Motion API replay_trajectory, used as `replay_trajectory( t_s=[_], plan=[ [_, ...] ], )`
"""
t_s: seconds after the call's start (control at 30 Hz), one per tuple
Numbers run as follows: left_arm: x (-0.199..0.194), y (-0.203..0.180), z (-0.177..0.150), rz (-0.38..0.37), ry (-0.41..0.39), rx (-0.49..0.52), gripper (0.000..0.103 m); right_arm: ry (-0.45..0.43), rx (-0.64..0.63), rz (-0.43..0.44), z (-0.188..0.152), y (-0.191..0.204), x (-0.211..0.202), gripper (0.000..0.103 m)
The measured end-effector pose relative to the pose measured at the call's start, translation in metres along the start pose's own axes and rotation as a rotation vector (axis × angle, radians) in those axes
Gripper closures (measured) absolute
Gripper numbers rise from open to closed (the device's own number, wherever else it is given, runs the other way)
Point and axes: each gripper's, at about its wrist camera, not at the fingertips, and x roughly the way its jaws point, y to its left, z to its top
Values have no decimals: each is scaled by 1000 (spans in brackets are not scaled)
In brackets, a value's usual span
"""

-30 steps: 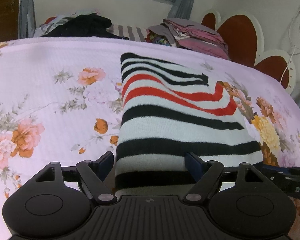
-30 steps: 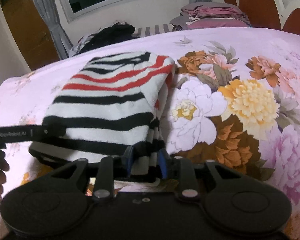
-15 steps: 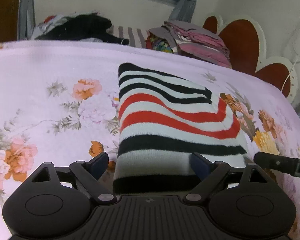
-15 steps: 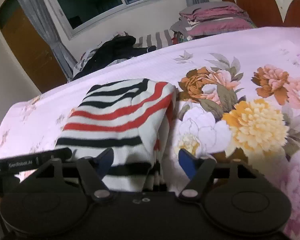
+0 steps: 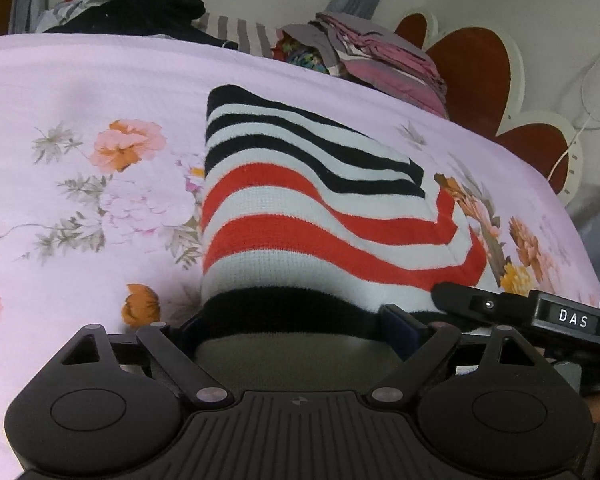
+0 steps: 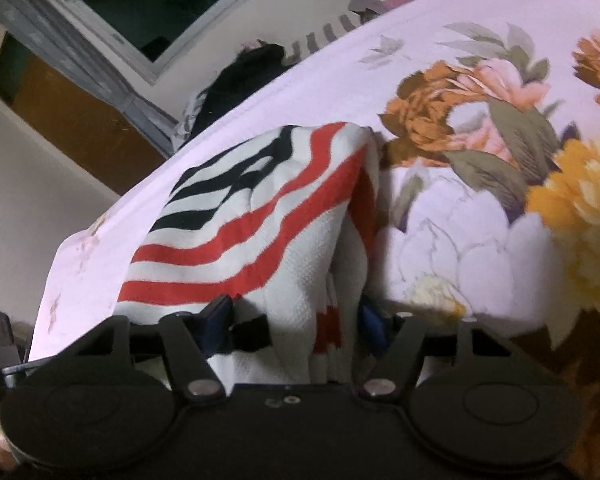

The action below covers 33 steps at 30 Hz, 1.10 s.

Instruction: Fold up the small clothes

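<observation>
A folded knit garment (image 5: 300, 208) with black, white and red stripes lies on the pink floral bedsheet (image 5: 80, 92). My left gripper (image 5: 296, 328) is open, its fingers wide apart on either side of the garment's near edge, which bulges up between them. My right gripper (image 6: 296, 324) is open, with the garment's (image 6: 260, 224) right corner bunched and lifted between its fingers. The right gripper's body also shows in the left wrist view (image 5: 540, 316), at the garment's right edge.
Loose dark clothes (image 5: 140, 12) and a stack of folded pink and grey clothes (image 5: 380, 60) lie at the bed's far side. A red and white headboard (image 5: 480, 76) stands at the right. A window (image 6: 140, 4) and a door (image 6: 72, 120) are beyond.
Both grippers have moved forward, pushing the garment's near end up and toward the far end. The right gripper, shut on the corner one second ago, now stands open. The right camera has tilted.
</observation>
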Motion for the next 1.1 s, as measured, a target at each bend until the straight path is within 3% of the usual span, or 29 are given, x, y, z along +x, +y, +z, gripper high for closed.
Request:
replay_trajectory(
  t_s=[0.1,0.17,0.23,0.33,0.5,0.73,0.93,1.1],
  plan=[
    [3,-2,2,3,6,2,15,-1,-39,-5,1,7,6,36],
    [2,-3,3,11,6,14,16,0,-64,-23,2,13,9,44],
    [-1,-6,2,22,-4,27,23,3,-43,7,1,12,7,60],
    [-8,-11,2,38,-24,43,36,-9,-46,12,0,14,2,66],
    [-23,-10,6,41,-54,51,50,-42,-56,36,2,28,-9,69],
    [-58,-1,8,34,-104,49,51,-73,-89,79,4,62,-22,69],
    [-109,42,18,55,-156,56,51,-90,-109,120,-2,122,-13,69],
    [-155,121,27,72,-189,45,51,-91,-130,158,-20,190,20,69]
  ],
)
